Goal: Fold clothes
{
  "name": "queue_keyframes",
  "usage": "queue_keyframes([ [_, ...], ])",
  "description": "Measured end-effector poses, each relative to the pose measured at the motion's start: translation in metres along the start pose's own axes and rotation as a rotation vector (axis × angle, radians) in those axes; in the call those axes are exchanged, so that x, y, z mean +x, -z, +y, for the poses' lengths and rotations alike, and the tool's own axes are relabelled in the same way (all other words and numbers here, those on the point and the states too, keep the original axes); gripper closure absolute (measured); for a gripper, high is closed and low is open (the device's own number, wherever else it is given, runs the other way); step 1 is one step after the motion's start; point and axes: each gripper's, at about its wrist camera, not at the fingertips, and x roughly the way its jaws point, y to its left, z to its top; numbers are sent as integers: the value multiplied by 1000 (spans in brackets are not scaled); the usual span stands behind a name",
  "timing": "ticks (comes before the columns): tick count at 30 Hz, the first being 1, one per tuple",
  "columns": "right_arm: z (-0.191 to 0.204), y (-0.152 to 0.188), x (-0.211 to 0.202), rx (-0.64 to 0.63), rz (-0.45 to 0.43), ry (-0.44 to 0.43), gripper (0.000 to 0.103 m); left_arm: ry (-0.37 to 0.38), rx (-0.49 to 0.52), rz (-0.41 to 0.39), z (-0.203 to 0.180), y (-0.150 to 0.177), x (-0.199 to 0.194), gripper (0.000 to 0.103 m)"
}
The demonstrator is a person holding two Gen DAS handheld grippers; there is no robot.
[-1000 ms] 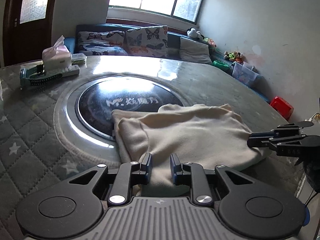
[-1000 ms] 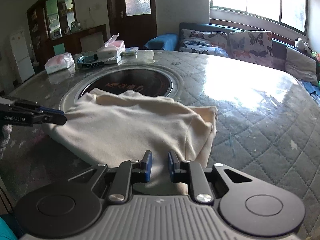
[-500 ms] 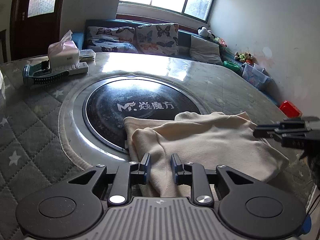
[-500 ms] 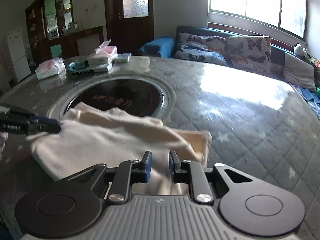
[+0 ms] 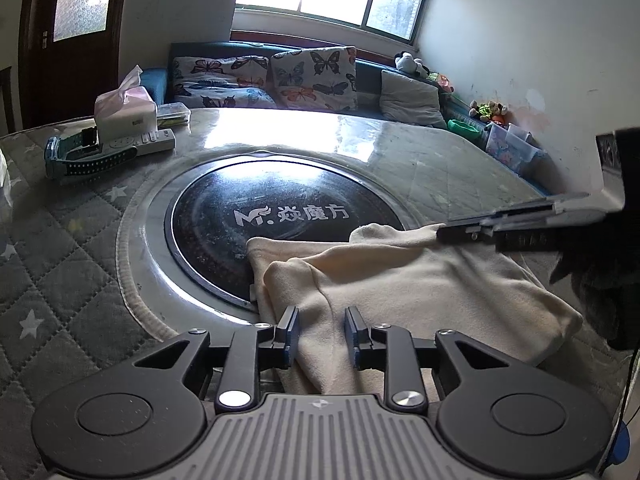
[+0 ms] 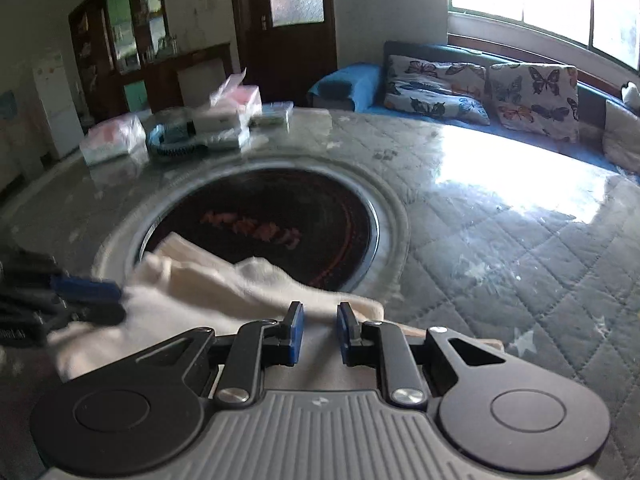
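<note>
Sunlight from the window is glaring off the quilted table (image 5: pixel 60 260), so you are working partly against the shine.

Your left claw (image 5: pixel 322 332) is pinching a ridge of the cream garment (image 5: pixel 420 280) between its blue pads. Its jaws have just been easing apart a little, with the fabric between them. Your right claw (image 6: pixel 320 332) is clamped narrowly on the opposite edge, and from the left camera that corner is rising off the table toward its tips.

Outward from both claws, the garment is lying at the near side of the table. Its far edge is spilling onto the round black hob (image 5: pixel 280 216) set in the middle. It is already doubled over on itself, and one rounded fold is showing on the left.

Beyond the hob, a tissue box (image 5: pixel 124 112) and a few small items are sitting near the far left edge, well apart from the work. A sofa (image 5: pixel 280 76) with butterfly cushions is running under the window.

You are handling something that looks soft, light and limp — it will likely sag wherever it is unsupported and drag rather than slide on the quilting. Taking hold at corners or along a hem seems best, with both layers pinched together so the lower one is not left behind. A loosening left grip could let that ridge slip — tighten it before you carry the fold across.
</note>
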Motion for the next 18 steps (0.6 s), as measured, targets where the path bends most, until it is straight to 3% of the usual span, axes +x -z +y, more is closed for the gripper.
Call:
queue_keyframes([
  [5, -18, -6, 11, 35, 38, 40, 86, 3, -2, -2, 0, 0, 1, 75],
  [8, -22, -6, 17, 55, 52, 22, 86, 3, 4, -2, 0, 0, 1, 74],
  [11, -24, -6, 21, 63, 53, 9, 98, 3, 5, -1, 0, 0, 1, 74],
  [15, -20, -12, 18, 41, 14, 27, 99, 0, 13, -1, -2, 1, 1, 74],
  [18, -18, -10, 29, 21, 35, 50, 99, -1, 15, -1, -2, 2, 1, 74],
])
